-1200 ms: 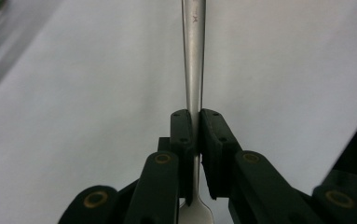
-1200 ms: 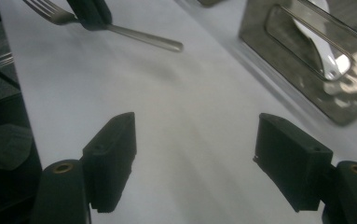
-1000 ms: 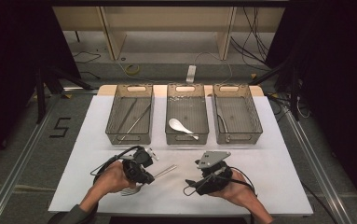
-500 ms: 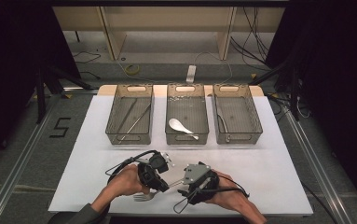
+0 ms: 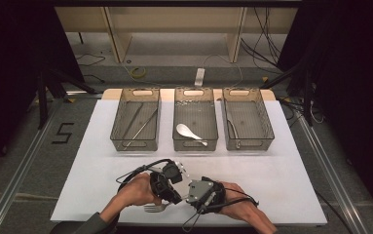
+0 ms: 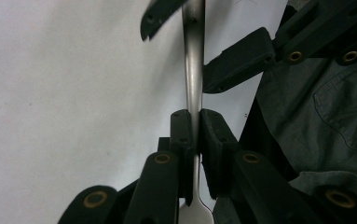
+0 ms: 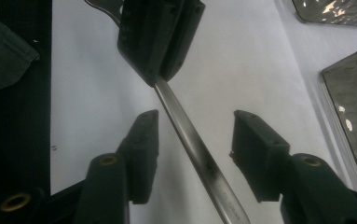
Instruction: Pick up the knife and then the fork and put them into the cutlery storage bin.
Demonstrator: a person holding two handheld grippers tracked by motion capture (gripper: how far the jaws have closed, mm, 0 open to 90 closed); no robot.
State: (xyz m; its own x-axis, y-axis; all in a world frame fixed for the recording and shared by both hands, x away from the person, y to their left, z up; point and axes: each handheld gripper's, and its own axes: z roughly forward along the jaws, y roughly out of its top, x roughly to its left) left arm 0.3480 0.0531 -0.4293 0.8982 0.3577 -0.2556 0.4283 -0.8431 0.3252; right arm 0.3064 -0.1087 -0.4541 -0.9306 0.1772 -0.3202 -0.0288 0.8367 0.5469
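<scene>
Grippers have been brought together at the near edge of the white table [image 5: 281, 165] since a second ago, when they were being held apart. A fork [image 6: 193, 70] is being clamped at its neck by the left gripper [image 5: 167, 181], whose jaws are pressed tight on it, with the prongs showing pale below the hand in the high view. The right gripper [image 7: 195, 158] has just been closing, and its jaws are being held either side of the fork's handle, not yet touching it. Nothing is being blocked between the hands and three wire baskets farther back. Two thin metal sticks are being held in the left basket [image 5: 118, 124], a white spoon [image 5: 190, 133] in the middle basket [image 5: 213, 122], and a metal utensil in the right basket [image 5: 267, 124].
</scene>
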